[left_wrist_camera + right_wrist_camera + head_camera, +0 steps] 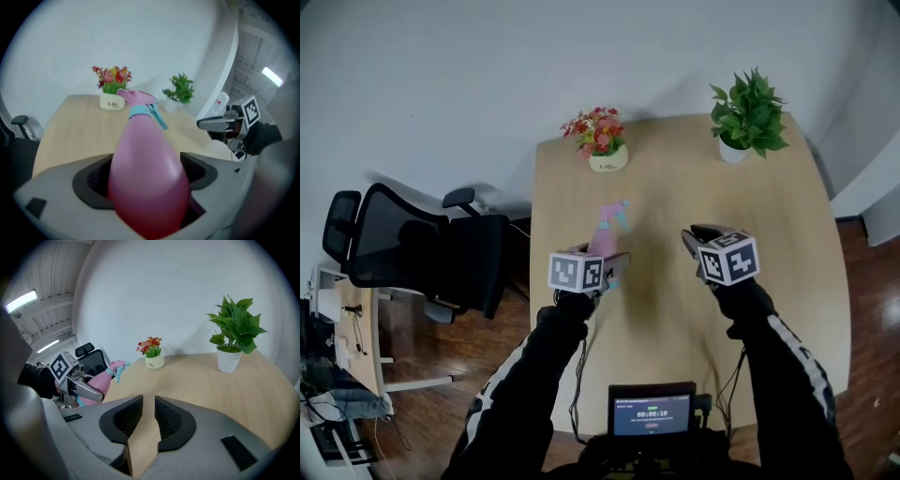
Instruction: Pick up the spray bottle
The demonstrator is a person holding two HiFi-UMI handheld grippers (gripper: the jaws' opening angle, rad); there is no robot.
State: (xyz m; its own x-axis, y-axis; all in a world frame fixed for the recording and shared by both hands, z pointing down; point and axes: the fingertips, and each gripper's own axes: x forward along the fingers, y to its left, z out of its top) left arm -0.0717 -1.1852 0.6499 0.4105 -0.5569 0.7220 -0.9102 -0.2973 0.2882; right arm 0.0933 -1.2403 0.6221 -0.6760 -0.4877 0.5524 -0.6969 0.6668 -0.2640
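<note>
The pink spray bottle (607, 231) with a teal collar and trigger is held in my left gripper (615, 262), which is shut on its wide body. The bottle (147, 173) fills the space between the jaws of the left gripper (146, 174), with the nozzle pointing away toward the flowers. It is tilted and appears to be off the table. My right gripper (691, 235) hovers to the right of it over the table, jaws nearly together with nothing between them. From the right gripper (149, 401) the bottle (99, 381) and the left gripper (88, 391) show at the left.
On the far side of the wooden table (675, 319) stand a white pot of red flowers (602, 139) and a green potted plant (748, 117). A black office chair (412, 248) sits off the left edge. A small screen (652, 411) is at the near edge.
</note>
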